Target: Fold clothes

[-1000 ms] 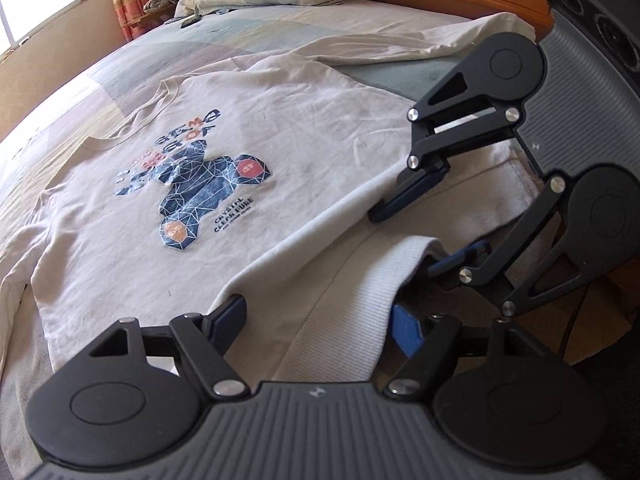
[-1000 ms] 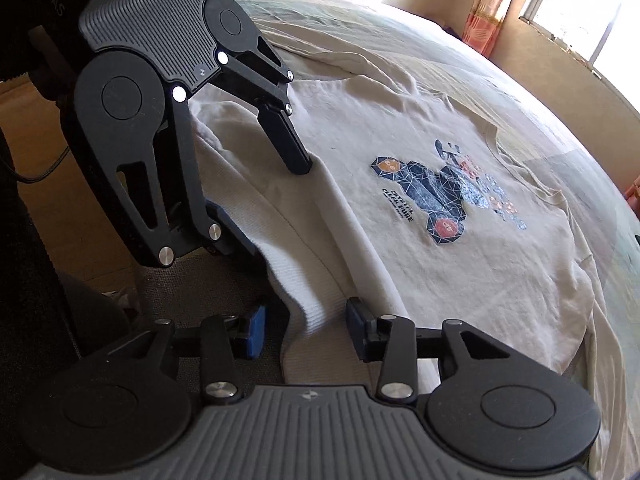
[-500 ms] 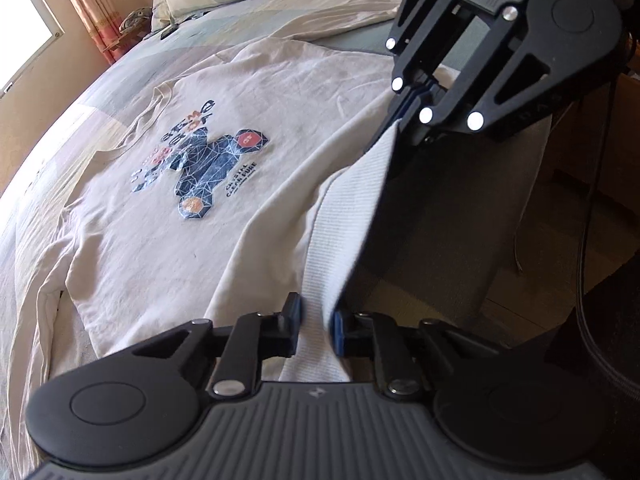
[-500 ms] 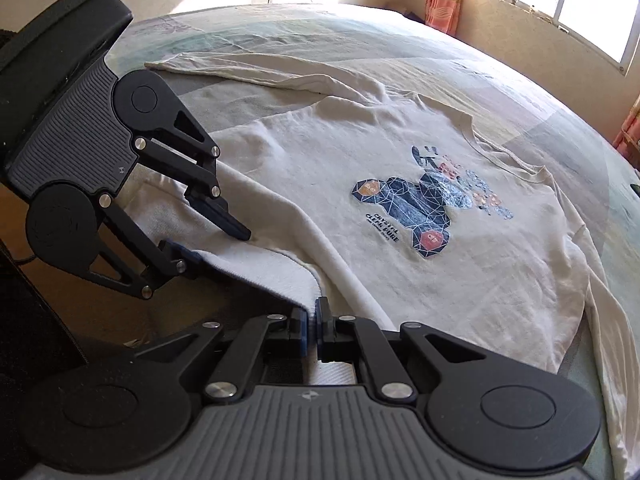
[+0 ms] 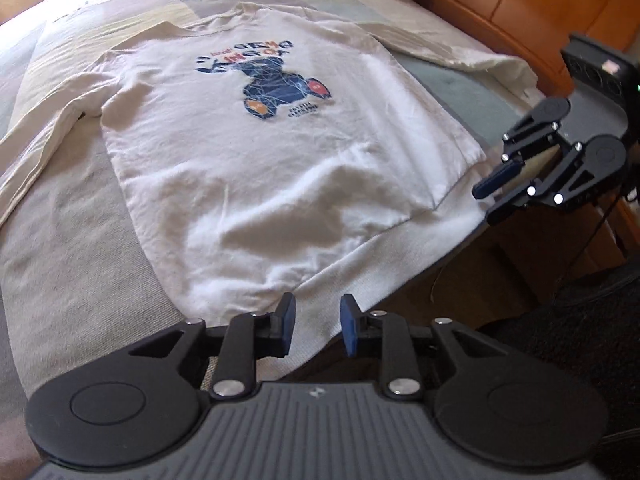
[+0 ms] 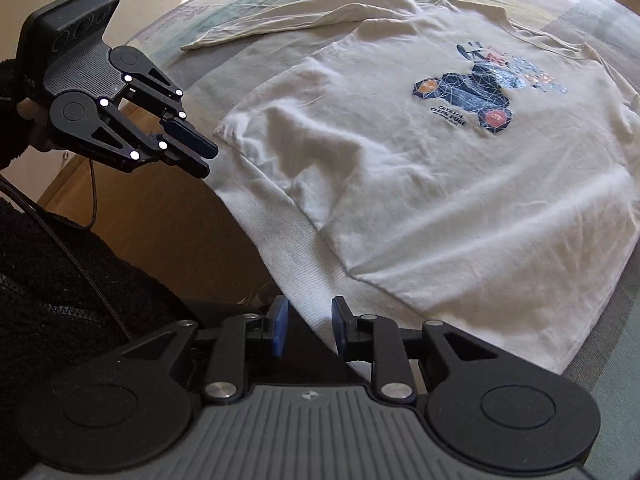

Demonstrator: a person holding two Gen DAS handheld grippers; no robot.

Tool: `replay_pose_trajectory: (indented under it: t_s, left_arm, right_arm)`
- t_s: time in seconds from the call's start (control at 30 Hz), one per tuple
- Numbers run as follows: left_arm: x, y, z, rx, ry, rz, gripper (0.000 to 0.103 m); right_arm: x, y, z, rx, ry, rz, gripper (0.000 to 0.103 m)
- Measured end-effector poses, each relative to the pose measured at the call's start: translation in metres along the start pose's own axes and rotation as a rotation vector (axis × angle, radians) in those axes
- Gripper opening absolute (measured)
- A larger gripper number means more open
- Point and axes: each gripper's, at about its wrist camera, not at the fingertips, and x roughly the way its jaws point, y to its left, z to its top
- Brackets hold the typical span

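Note:
A cream long-sleeved shirt with a blue bear print lies face up and spread flat on the bed. Its ribbed hem runs along the near bed edge. My left gripper hovers over one end of the hem, its jaws opening; the blue pads touch no cloth. My right gripper is at the other end of the hem, jaws also opening, with the hem's edge below the gap and not pinched. Each gripper shows in the other's view: the right gripper and the left gripper sit just off the hem corners.
The bed has a pale patchwork cover. An orange-brown wooden headboard stands behind the shirt's far sleeve. A dark fleece sleeve and a thin cable are at the left, with floor below the bed edge.
Half a second ago both grippers were shut on the raised hem. Now the hem lies flat along the bed edge, both jaws have parted, and the grippers stand further apart.

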Motion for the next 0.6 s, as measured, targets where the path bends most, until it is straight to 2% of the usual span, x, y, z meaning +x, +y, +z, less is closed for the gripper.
replay_pose_trajectory:
  t_s: [0.03,0.1,0.17,0.23,0.3,0.33,0.37,0.43,0.47,0.57,0.6]
  left_arm:
    - [-0.004,0.011,-0.002,-0.067,-0.027,0.001,0.049]
    - [-0.002,0.037,-0.005,-0.221,-0.060,-0.013,0.051]
    - [0.006,0.056,-0.010,-0.332,-0.063,-0.035,0.051]
    - [0.020,0.066,-0.017,-0.392,-0.040,-0.039,0.051]
    - [0.032,0.069,-0.023,-0.429,-0.020,-0.029,0.051]
    - [0.033,0.068,-0.025,-0.436,-0.037,-0.038,0.054]
    - [0.033,0.067,-0.026,-0.442,-0.047,-0.053,0.064]
    - [0.035,0.063,-0.026,-0.449,-0.061,-0.052,0.069]
    - [0.036,0.061,-0.025,-0.445,-0.068,-0.042,0.071]
    - [0.039,0.051,-0.020,-0.409,-0.069,0.031,0.068]
    - [0.040,0.047,-0.018,-0.392,-0.064,0.063,0.057]
  right_arm:
    - [-0.010,-0.007,-0.003,0.040,-0.026,-0.015,0.034]
    - [-0.027,-0.026,-0.016,0.140,-0.078,-0.062,0.036]
    - [-0.038,-0.048,-0.031,0.254,-0.115,-0.125,0.036]
    - [-0.042,-0.067,-0.047,0.350,-0.138,-0.177,0.036]
    - [-0.039,-0.085,-0.063,0.458,-0.163,-0.178,0.036]
    - [-0.036,-0.090,-0.070,0.501,-0.175,-0.174,0.036]
    - [-0.033,-0.095,-0.076,0.537,-0.179,-0.172,0.036]
    - [-0.028,-0.096,-0.079,0.577,-0.206,-0.158,0.037]
    - [-0.026,-0.096,-0.080,0.591,-0.227,-0.149,0.042]
    - [-0.020,-0.092,-0.079,0.603,-0.274,-0.146,0.044]
    - [-0.018,-0.090,-0.077,0.593,-0.277,-0.162,0.044]
